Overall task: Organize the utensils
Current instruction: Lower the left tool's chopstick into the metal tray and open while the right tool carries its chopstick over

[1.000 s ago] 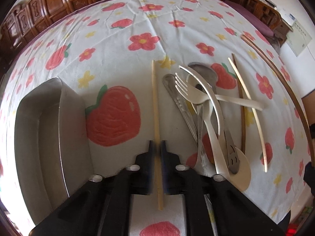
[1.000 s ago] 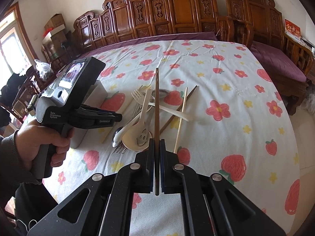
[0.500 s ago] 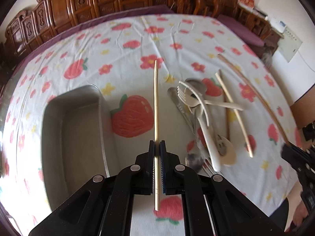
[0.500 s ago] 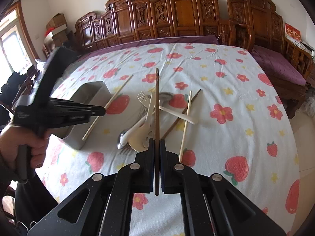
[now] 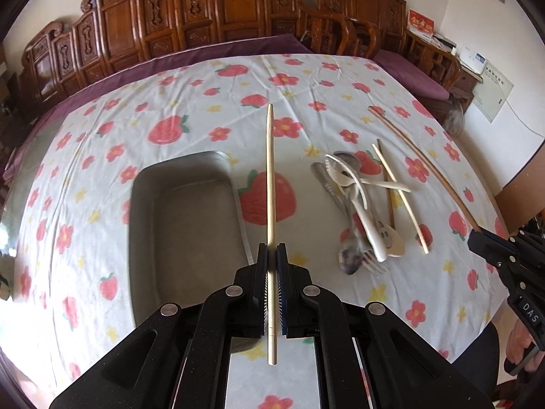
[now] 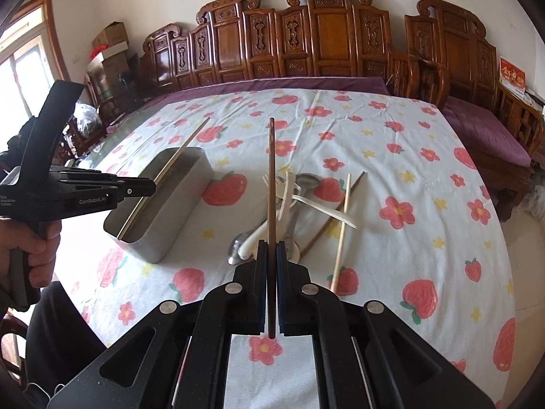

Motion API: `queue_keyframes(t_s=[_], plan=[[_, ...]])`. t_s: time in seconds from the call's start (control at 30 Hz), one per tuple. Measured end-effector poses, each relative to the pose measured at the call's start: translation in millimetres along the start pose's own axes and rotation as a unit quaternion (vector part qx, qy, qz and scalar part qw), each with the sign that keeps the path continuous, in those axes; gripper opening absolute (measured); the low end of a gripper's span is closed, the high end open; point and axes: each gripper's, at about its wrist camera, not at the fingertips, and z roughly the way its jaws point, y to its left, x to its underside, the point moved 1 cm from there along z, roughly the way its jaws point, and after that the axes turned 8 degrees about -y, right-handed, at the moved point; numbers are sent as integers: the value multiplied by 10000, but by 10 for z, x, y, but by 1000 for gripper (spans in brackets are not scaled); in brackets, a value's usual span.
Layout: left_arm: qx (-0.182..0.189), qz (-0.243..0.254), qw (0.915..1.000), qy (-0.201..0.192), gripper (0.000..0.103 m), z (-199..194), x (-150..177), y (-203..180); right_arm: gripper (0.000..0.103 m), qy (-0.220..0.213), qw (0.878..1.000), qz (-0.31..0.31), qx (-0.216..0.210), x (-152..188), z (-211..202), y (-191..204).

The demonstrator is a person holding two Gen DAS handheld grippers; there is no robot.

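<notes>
Left wrist view: left gripper [image 5: 271, 255] clamped on light chopstick [image 5: 270, 177] above the metal tray [image 5: 185, 218]; right gripper [image 6: 271, 252] clamped on dark chopstick [image 6: 271, 184]. Tray looked empty, utensil pile [image 5: 361, 204] unsorted on the tablecloth [image 5: 204, 109].

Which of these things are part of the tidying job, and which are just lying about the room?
Part of the job:
- pale chopstick in left tool
- dark chopstick in right tool
- metal tray
- utensil pile

Lying about:
- carved wooden chairs
- cardboard boxes
</notes>
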Motion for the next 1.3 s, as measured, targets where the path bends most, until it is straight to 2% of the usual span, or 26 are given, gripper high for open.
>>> queue_keyframes(t_s=[0.53, 0.77, 0.83, 0.9, 0.93, 1.3], plan=[[-380, -451, 9982, 39, 4, 72, 150, 751, 6, -50, 9984, -456, -335, -75, 56, 729], [-293, -590, 9978, 87, 5, 152, 190, 856, 6, -21, 9985, -386, -383, -185, 265, 985], [-282, -566, 9980, 45, 11, 138, 201, 862, 6, 26, 9986, -369, -366, -198, 336, 1038], [-309, -489, 9983, -79, 20, 72, 214, 872, 6, 65, 9987, -367, -340, -214, 412, 1101], [-299, -488, 9983, -114, 22, 48, 218, 887, 6, 89, 9987, -359, -338, -223, 453, 1139], [-320, -436, 9969, -565, 22, -498, 427, 1164, 6, 470, 9976, -470, -201, -210, 915, 1539]])
